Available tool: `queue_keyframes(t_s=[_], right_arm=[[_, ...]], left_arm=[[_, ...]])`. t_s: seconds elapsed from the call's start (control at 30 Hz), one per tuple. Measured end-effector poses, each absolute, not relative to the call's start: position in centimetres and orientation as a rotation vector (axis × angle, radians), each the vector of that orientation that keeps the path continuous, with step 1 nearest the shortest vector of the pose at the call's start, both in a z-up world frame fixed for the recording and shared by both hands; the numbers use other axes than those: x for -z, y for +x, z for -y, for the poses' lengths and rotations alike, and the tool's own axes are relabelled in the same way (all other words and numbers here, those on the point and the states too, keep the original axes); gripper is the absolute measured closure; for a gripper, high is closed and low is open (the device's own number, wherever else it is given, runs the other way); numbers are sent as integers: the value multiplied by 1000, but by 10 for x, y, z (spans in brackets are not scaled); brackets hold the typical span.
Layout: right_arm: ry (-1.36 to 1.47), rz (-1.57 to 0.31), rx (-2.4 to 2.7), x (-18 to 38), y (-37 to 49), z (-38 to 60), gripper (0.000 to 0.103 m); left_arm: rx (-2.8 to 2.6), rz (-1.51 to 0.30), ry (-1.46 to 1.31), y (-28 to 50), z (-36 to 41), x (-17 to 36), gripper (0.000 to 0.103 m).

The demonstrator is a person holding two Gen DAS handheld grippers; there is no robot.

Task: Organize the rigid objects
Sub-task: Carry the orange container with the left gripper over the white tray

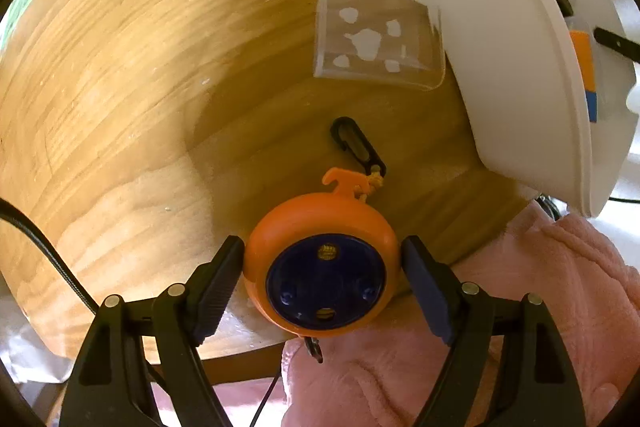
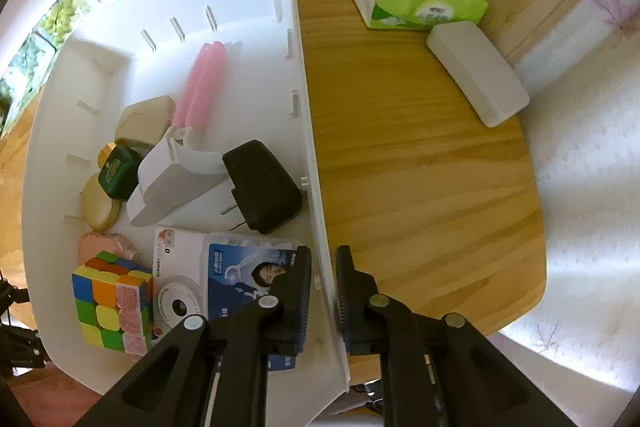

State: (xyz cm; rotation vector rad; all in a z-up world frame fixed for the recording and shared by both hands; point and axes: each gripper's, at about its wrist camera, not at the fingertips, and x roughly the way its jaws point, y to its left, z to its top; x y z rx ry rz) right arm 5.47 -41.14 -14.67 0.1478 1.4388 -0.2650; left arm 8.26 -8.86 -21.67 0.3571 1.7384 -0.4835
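Reel (image 1: 322, 267) sat at the tabletop (image 1: 140, 87) edge between my left gripper (image 1: 322, 287) pads, which flanked it, spread. Right gripper (image 2: 323, 291) was clamped on the bin (image 2: 316, 187) wall.

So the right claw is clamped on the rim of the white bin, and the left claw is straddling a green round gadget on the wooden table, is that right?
Not quite: the round gadget between the left claw's fingers is orange with a blue face, not green, as the left wrist view shows. The rest holds: it sits on the wooden table, and the right claw is clamped on the white bin's rim.
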Motion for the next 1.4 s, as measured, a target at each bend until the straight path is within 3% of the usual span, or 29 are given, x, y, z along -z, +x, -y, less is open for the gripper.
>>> queue_keyframes(t_s=[0.57, 1.03, 1.4], right_arm=[[62, -1493, 95, 156, 81, 414, 95], [-17, -1536, -25, 159, 86, 404, 95], [-115, -1553, -137, 161, 85, 392, 94]], left_arm=[[280, -1746, 259, 86, 74, 204, 21], [218, -1547, 302, 87, 83, 104, 21], [309, -1373, 260, 76, 148, 50, 21]])
